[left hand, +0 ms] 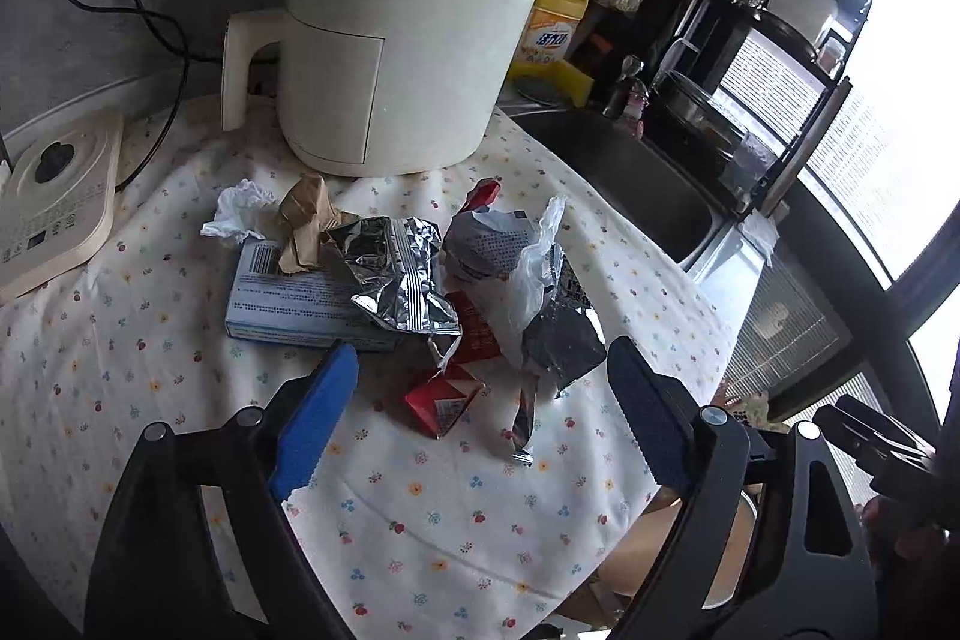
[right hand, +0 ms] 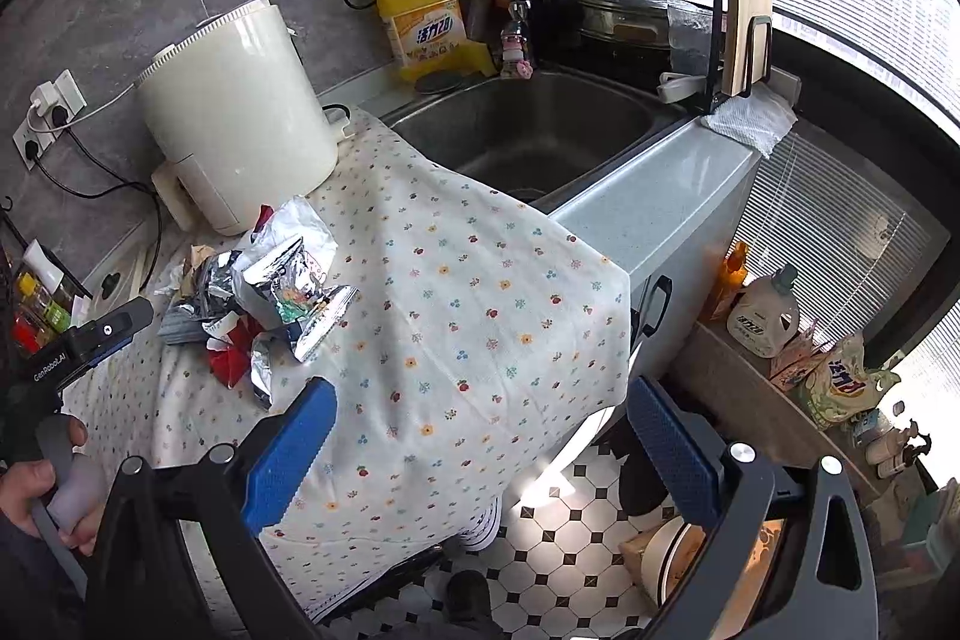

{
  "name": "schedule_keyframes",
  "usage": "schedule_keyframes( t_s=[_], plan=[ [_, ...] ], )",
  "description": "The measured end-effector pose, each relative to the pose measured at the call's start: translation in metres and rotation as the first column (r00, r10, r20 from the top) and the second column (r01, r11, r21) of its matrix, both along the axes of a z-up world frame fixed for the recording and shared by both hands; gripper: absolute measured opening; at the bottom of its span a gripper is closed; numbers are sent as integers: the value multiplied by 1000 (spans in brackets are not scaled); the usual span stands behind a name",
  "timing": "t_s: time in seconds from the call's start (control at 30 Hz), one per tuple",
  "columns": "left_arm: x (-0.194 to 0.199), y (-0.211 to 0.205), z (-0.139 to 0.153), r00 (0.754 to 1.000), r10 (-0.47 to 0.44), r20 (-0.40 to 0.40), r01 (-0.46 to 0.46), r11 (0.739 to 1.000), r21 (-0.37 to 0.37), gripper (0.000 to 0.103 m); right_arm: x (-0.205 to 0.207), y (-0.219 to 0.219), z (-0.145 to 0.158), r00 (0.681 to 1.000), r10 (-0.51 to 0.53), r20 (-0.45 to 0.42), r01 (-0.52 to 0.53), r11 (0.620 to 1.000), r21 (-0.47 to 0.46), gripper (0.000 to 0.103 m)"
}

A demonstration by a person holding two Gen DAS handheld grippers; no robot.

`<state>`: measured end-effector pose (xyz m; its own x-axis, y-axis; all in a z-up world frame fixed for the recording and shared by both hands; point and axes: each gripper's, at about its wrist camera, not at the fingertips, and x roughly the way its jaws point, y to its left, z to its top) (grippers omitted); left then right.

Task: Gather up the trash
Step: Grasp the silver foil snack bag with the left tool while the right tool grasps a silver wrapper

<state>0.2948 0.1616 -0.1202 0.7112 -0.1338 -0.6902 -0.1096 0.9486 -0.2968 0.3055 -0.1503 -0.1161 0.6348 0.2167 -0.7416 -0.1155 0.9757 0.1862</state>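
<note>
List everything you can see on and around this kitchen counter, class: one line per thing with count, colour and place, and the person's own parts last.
air fryer: 1, cream, back of the cloth
floral cloth: 1, white with small flowers, over the counter
foil wrappers: several, silver, middle of the cloth
carton: 1, pale blue, under the wrappers
red packet: 1, red, nearest the left gripper
brown paper: 1, crumpled, behind the carton
detergent bottle: 1, yellow, beside the sink
sink: 1, steel, right of the cloth
left gripper: 1, open, over the trash
right gripper: 1, open, over the cloth edge
</note>
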Motion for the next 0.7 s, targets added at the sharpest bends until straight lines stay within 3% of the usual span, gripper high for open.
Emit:
schedule_keyframes(
  t_s=[0.3, 0.57, 0.63, 0.7],
  plan=[
    [40, 28, -16, 998, -51, -39, 52, 999, 12, 69, 10, 27, -8, 998, -63, -10, 63, 998, 2, 95],
    [70, 38, -42, 994, -58, -91, 59, 998, 13, 62, 11, 26, -12, 992, -118, -32, 117, 993, -28, 95],
    [77, 41, -52, 992, -59, -116, 60, 998, 5, 55, 12, 28, -12, 993, -117, -33, 116, 992, -39, 95],
    [80, 44, -60, 988, -65, -138, 62, 998, -23, 37, 13, 30, -11, 993, -110, -34, 108, 993, -46, 95]
  ],
)
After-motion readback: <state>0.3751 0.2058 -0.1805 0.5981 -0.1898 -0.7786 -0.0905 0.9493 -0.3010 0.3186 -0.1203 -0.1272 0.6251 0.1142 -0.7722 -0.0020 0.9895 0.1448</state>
